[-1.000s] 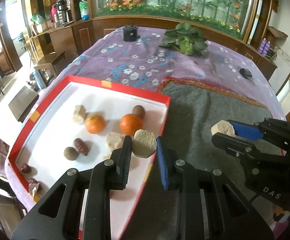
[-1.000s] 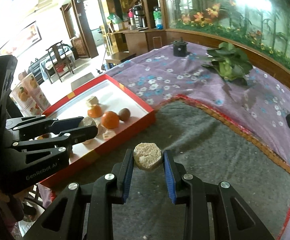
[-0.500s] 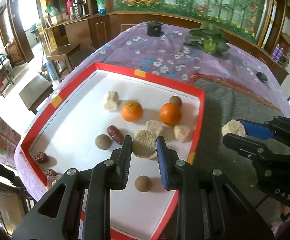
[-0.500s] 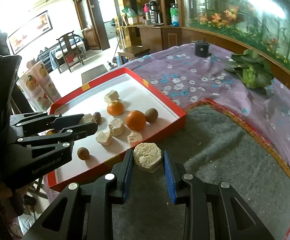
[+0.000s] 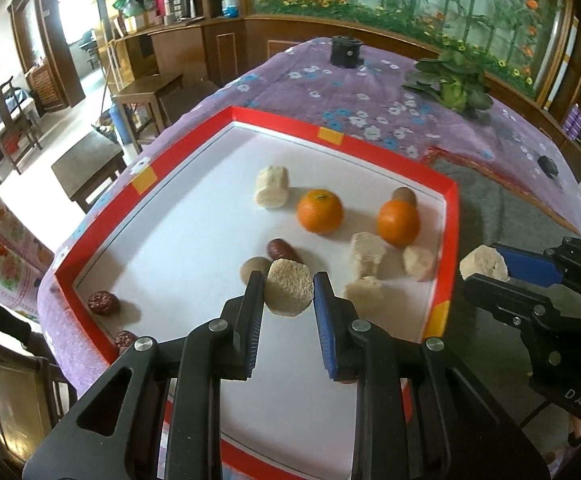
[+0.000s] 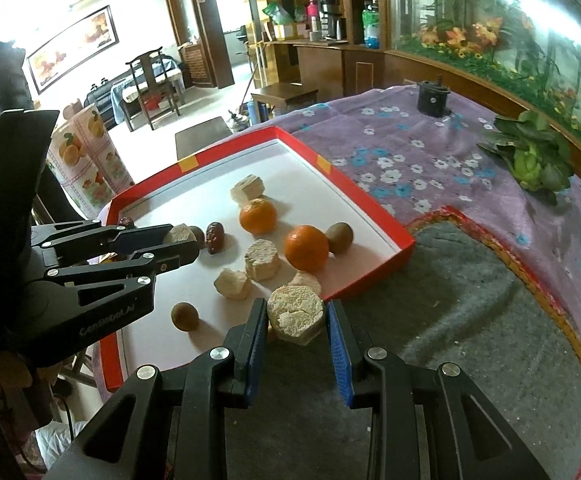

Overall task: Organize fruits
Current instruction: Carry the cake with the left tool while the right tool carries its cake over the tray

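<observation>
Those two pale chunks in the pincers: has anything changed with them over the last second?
Both were carried toward the red tray. The left hand-held gripper now holds its pale chunk over the tray's white floor; the right hand-held gripper brought its chunk to the tray's near edge. Both grips stayed shut, and the fruit in the tray did not move.

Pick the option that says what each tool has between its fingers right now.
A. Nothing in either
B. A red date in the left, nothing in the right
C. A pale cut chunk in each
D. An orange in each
C: the left tool clamps a pale chunk, and the right tool clamps another pale chunk; both oranges lie in the red tray.
</observation>
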`<state>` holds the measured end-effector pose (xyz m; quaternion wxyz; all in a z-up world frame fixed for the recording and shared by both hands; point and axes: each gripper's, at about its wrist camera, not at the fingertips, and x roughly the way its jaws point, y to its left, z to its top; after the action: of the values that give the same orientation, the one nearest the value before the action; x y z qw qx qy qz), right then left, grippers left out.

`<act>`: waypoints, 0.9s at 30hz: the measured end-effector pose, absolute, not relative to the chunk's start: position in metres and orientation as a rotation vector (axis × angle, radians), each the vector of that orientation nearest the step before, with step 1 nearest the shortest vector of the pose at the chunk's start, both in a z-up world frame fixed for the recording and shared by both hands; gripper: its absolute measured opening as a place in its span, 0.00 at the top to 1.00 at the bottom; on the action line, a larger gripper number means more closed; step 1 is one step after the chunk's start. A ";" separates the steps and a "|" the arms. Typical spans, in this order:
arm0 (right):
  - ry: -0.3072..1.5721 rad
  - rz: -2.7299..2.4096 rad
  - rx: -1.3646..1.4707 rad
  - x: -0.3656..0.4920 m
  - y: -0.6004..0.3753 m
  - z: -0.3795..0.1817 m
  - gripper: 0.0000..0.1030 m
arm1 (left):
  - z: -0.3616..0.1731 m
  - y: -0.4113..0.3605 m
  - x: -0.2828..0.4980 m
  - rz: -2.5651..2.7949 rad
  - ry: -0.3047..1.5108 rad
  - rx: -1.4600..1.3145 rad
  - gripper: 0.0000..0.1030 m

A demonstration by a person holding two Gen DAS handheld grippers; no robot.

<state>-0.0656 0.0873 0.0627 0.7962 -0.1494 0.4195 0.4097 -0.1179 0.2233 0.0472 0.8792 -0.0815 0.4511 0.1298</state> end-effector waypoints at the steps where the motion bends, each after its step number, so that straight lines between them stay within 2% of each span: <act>1: 0.902 0.884 -0.323 -0.066 0.089 0.062 0.72 | 0.046 0.225 -0.118 0.275 0.942 -0.172 0.77; 27: 0.950 0.911 -0.353 -0.052 0.132 0.038 0.72 | 0.038 0.242 -0.103 0.332 0.935 -0.171 0.77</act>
<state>-0.0525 0.1317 0.0380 0.7768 -0.1632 0.4390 0.4211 -0.1029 0.2423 0.0377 0.8760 -0.0817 0.4479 0.1590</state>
